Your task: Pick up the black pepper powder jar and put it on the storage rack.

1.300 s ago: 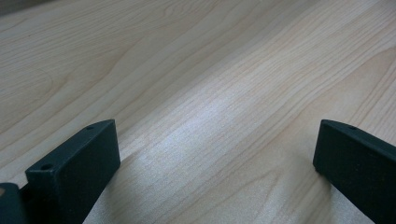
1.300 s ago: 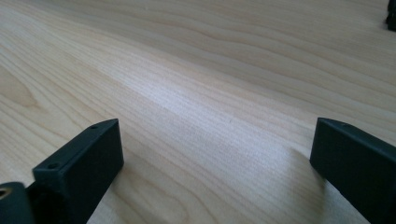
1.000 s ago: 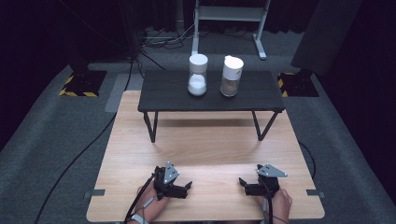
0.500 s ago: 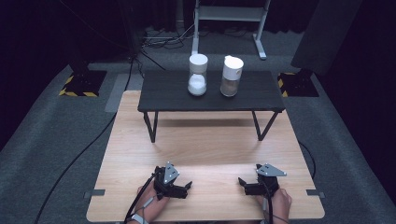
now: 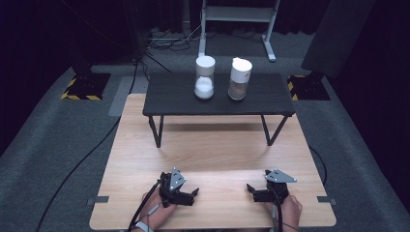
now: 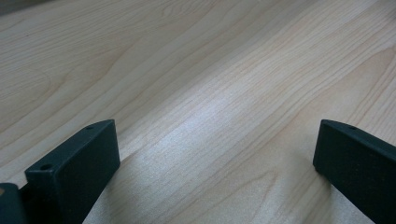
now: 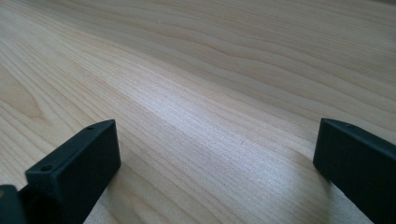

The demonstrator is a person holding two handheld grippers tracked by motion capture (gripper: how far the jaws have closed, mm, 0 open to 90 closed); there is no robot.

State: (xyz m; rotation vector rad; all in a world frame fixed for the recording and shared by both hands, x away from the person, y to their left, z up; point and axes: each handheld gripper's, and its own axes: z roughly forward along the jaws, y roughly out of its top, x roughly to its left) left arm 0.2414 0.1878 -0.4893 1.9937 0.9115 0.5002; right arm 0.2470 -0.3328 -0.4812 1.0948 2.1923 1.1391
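My left gripper (image 5: 192, 195) rests low on the light wooden table (image 5: 212, 154) near its front edge, left of centre, with its jaws pointing right. In the left gripper view my left gripper (image 6: 215, 154) stands open over bare wood, nothing between the jaws. My right gripper (image 5: 251, 192) lies right of centre at the same edge, jaws pointing left. Seen from the right gripper view, my right gripper (image 7: 215, 154) is likewise open and holds nothing. A hand grasps each gripper from below.
A small black bench table (image 5: 169, 94) stands on the far half of the wooden table. On it are a white jar (image 5: 205, 77) with white contents and a white-lidded jar (image 5: 240, 79) with brownish contents. Grey carpet, cables and a metal stand lie beyond.
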